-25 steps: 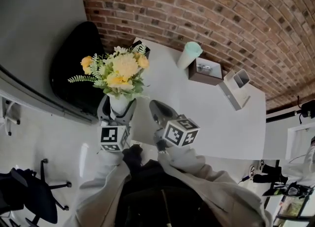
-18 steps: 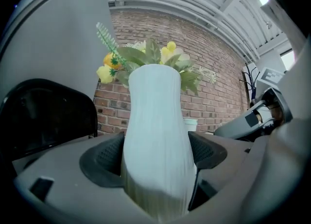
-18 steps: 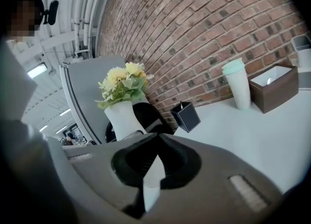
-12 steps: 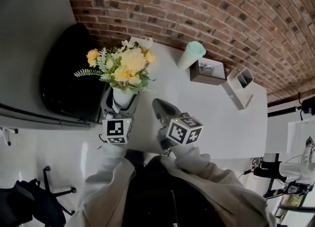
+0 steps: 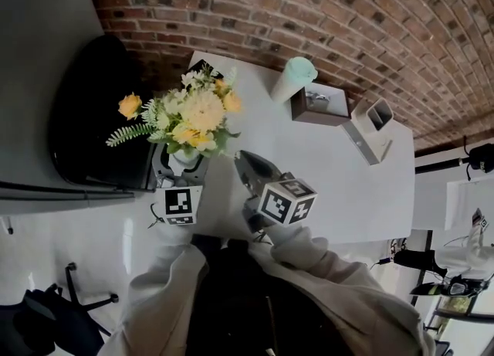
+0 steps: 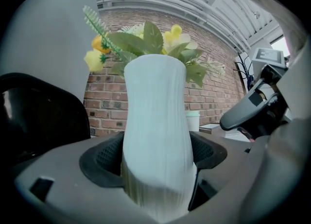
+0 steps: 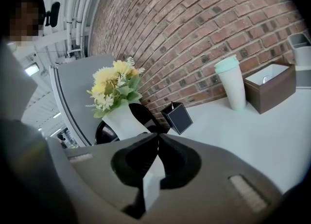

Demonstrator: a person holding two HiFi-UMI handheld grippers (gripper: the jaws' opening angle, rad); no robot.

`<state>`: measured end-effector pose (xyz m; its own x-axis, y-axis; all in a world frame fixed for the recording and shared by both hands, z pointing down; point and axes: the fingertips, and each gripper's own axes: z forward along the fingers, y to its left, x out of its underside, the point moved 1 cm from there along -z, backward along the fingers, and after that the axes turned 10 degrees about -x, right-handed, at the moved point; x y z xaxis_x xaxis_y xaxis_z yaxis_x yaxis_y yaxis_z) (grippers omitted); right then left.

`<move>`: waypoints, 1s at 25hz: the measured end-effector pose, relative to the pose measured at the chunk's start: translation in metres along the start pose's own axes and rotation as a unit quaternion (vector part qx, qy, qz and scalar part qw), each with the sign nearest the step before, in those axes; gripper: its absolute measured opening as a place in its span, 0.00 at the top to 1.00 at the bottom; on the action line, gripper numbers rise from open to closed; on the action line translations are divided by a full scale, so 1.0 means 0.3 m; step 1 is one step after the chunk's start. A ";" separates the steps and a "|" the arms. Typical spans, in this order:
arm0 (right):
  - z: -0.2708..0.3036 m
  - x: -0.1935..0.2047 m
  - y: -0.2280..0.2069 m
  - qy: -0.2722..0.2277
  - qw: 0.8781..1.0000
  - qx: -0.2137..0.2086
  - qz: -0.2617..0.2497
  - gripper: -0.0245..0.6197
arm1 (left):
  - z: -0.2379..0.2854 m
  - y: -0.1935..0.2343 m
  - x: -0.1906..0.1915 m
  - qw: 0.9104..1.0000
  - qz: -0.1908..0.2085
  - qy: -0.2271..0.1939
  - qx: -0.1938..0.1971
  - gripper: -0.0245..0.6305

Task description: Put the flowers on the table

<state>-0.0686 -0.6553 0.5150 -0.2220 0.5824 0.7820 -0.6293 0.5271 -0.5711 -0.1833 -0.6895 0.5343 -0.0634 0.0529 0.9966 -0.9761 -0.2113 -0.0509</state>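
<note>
Brick wall [image 5: 309, 7] behind, white counter [image 5: 332, 177] under it, black chair [image 5: 93, 115] off the counter's left edge.

My left gripper [image 5: 183, 169] points about level, jaws wide and clamped on a ribbed white vase [image 6: 155, 121] – pads on both sides of its lower body. Vase is upright, yellow and white flowers [image 5: 197, 111] on top. It sits right at the counter's left edge, beside the chair; can't tell whether its base touches the surface.

My right gripper [image 7: 156, 143] is over the counter's near edge, just right of the vase and not touching it – jaws closed, tips meeting, pointing slightly down.

Far side of the counter: small black box [image 7: 179, 117] by the wall at left, then mint cup [image 5: 292, 78], brown box [image 5: 318, 107] just beside it, white holder [image 5: 370, 134] further right.
</note>
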 end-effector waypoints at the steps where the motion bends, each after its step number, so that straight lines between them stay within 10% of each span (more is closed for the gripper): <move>1: 0.000 0.002 0.003 -0.001 1.000 -0.002 0.001 0.96 | -0.005 -0.007 0.002 1.000 0.006 0.001 0.002 0.34; 25: -0.194 -0.034 -0.006 -0.030 0.999 -0.024 0.014 0.96 | 0.002 -0.049 0.022 0.999 0.003 0.046 -0.027 0.21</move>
<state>-0.0220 -0.6261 0.4936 -0.2833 0.5604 0.7783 -0.5856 0.5416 -0.6031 -0.1694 -0.6865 0.5418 -0.0850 0.1414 0.9863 -0.9854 -0.1583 -0.0623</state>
